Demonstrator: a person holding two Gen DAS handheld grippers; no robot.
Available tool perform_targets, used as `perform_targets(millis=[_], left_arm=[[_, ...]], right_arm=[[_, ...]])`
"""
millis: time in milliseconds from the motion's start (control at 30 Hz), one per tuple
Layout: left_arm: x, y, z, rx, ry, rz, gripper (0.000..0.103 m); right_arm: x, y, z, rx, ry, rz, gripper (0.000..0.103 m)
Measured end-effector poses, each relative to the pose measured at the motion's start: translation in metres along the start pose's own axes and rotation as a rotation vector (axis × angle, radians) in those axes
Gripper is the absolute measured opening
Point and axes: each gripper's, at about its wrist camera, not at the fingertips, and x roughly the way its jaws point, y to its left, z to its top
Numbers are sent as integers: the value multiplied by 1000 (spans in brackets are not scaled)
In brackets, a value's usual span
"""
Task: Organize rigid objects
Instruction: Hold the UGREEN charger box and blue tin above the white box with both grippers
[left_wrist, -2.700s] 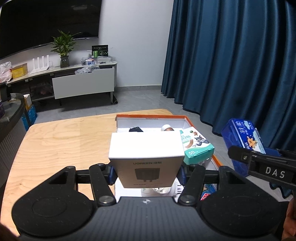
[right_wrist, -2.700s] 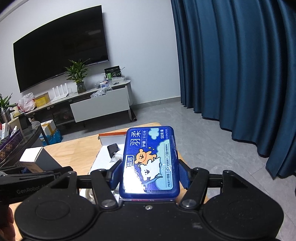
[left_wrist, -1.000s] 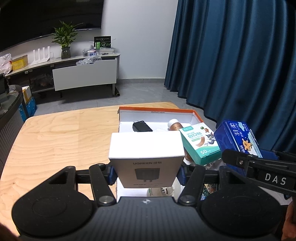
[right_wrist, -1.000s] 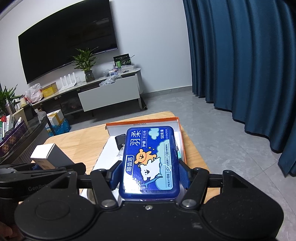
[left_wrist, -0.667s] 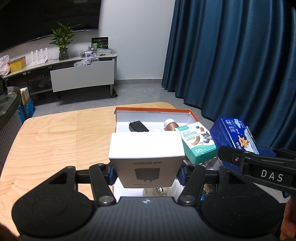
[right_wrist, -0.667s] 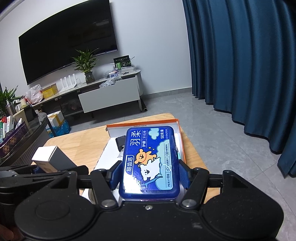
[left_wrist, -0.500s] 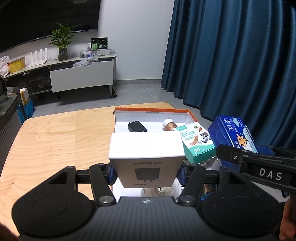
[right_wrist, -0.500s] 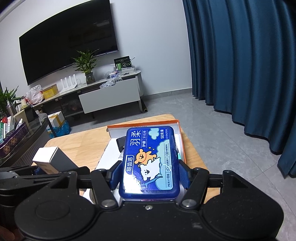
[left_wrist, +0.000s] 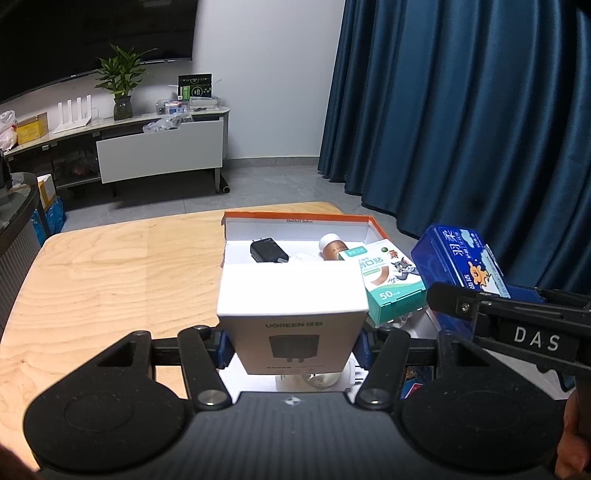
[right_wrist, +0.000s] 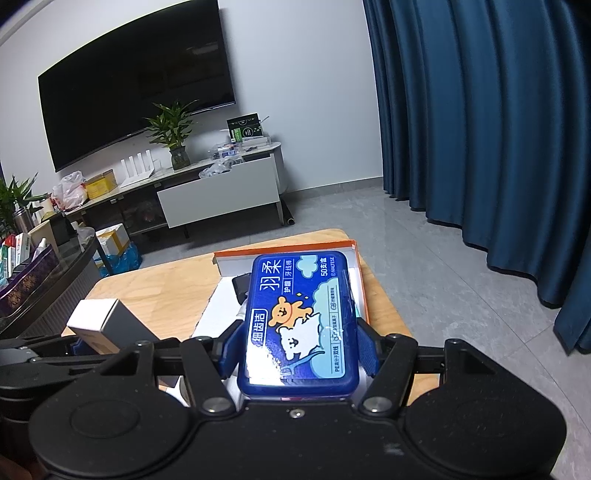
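A white UGREEN charger box (left_wrist: 291, 314) and a blue floss-pick case (right_wrist: 301, 317) are held upright above the orange-rimmed tray (left_wrist: 295, 218), which sits at the wooden table's (left_wrist: 110, 280) far right corner.

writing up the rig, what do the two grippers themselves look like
Both are matte black: a wide body with two round raised discs, angled linkage arms with silver pivot bolts, and blue pads on the fingers. In the left wrist view the right gripper carries white "DAS" lettering on its side. No cables or sleeves show.
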Motion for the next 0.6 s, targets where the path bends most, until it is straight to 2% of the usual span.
perform_targets(millis=[600], left_arm=[[1,1,-1,-13,5,6,60]], right_arm=[[0,0,1,-5,11,9,74]])
